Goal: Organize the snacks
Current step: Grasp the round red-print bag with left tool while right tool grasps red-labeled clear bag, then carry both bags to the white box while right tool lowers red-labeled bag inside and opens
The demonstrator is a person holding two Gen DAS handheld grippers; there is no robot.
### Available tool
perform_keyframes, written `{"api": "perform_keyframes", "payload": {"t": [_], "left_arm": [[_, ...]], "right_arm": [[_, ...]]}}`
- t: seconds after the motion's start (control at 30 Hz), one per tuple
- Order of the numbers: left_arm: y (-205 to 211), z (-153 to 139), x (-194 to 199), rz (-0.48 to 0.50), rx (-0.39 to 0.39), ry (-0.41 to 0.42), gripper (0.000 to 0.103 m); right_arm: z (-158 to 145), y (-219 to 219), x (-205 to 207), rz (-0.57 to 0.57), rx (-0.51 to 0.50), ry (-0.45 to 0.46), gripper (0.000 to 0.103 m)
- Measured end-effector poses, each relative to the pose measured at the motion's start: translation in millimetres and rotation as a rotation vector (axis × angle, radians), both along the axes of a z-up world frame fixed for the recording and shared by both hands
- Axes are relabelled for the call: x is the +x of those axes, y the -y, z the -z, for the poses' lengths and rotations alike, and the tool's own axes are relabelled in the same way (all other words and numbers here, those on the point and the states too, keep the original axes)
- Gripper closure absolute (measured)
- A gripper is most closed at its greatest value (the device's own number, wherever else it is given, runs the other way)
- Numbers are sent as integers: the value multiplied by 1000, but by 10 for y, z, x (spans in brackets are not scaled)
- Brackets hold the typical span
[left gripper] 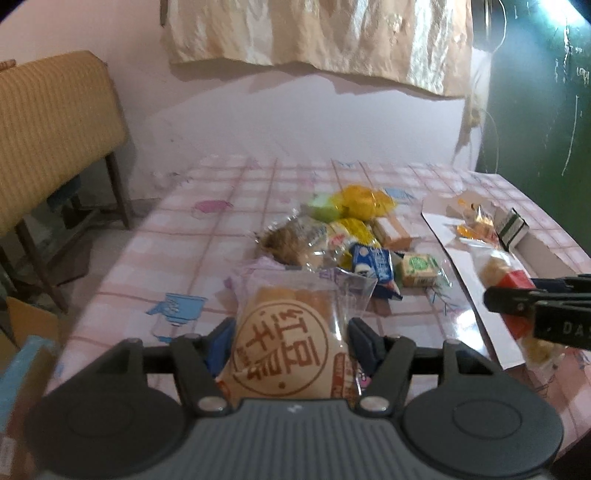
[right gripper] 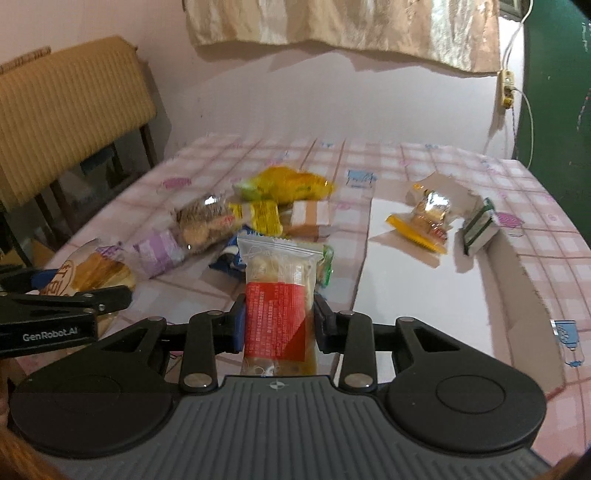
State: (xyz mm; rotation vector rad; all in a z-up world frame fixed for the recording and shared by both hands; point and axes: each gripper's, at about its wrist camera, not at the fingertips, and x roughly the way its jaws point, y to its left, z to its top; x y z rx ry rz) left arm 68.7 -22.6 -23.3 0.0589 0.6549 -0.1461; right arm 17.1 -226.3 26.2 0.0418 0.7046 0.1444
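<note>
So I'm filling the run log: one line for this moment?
left gripper: shut on round-stamp pastry pack | right gripper: shut on red-label snack pack

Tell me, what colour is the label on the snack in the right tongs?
Red, on a clear snack packet; the right wrist view shows it best.

A home room: a table (right gripper: 424, 162) under a pink checked cloth, a cushioned wooden chair (right gripper: 70, 122), a curtain (right gripper: 343, 26) on pink walls.

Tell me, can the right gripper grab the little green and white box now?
Probably not yet. The right gripper has its jaws shut on a red-label snack packet. The path to the green and white box on the white sheet looks clear.
</note>
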Motion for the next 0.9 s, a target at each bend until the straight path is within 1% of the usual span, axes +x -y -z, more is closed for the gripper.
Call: {"api": "perform_keyframes", "payload": {"t": [0.33, 0.5, 0.6, 0.9], "left_arm": [[129, -301, -264, -29, 4, 54, 38], [224, -407, -342, -34, -14, 66, 38], [280, -463, -392, -33, -14, 78, 38], [496, -573, -429, -1, -28, 79, 38]], "right_arm": [[-332, 139, -328, 51, 19, 67, 60], [-454, 229, -484, 69, 14, 93, 60], [-480, 269, -522, 86, 16, 105, 60], [-597, 424, -650, 144, 7, 126, 60]]}}
